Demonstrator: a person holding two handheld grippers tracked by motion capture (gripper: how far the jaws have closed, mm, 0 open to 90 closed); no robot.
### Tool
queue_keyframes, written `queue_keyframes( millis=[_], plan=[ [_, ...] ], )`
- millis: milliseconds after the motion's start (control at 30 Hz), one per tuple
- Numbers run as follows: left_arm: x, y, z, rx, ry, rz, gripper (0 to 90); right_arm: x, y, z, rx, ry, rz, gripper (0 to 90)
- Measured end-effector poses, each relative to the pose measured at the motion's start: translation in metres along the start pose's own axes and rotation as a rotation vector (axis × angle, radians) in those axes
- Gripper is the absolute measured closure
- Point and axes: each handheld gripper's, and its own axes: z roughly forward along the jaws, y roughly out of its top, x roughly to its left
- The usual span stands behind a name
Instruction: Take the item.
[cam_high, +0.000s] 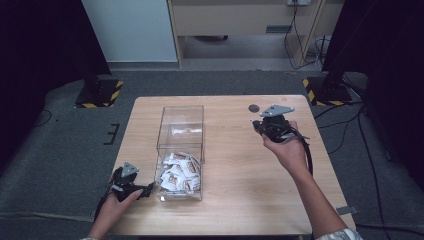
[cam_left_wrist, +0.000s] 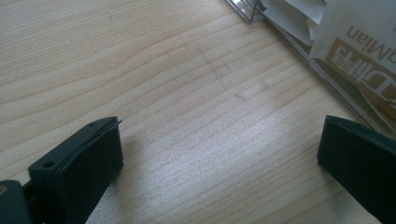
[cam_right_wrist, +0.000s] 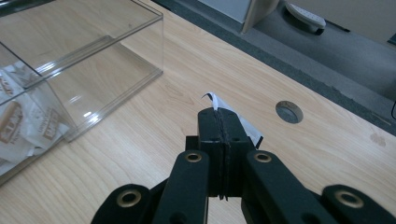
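Note:
A clear plastic box (cam_high: 181, 112) stands on the wooden table (cam_high: 240, 190), with several white and brown packets (cam_high: 179, 172) heaped in its near compartment. My right gripper (cam_high: 258, 125) hovers over the table to the right of the box. In the right gripper view its jaws (cam_right_wrist: 218, 114) are shut on a thin white packet (cam_right_wrist: 214, 99), whose edge sticks out past the tips. My left gripper (cam_high: 148, 189) rests low at the box's near left corner. Its jaws (cam_left_wrist: 219, 149) stand wide open over bare wood, with the packets (cam_left_wrist: 359, 42) just beyond the box wall.
A round hole (cam_high: 254, 107) in the tabletop lies just past the right gripper; it is also seen in the right gripper view (cam_right_wrist: 289, 111). The box's far compartment (cam_right_wrist: 93, 60) holds nothing. Stand bases with yellow-black tape (cam_high: 100, 95) sit on the floor beyond the table.

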Motion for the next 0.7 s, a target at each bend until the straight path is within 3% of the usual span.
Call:
queue_keyframes(
  millis=[333, 700],
  plan=[
    [0.000, 0.000, 0.000, -0.001, 0.000, 0.000, 0.0, -0.014, -0.013, 0.014, 0.033, -0.019, 0.035, 89.6],
    [0.000, 0.000, 0.000, 0.000, 0.000, 0.000, 0.0, -0.015, -0.021, 0.025, 0.046, -0.013, 0.052, 89.7]
  ],
)
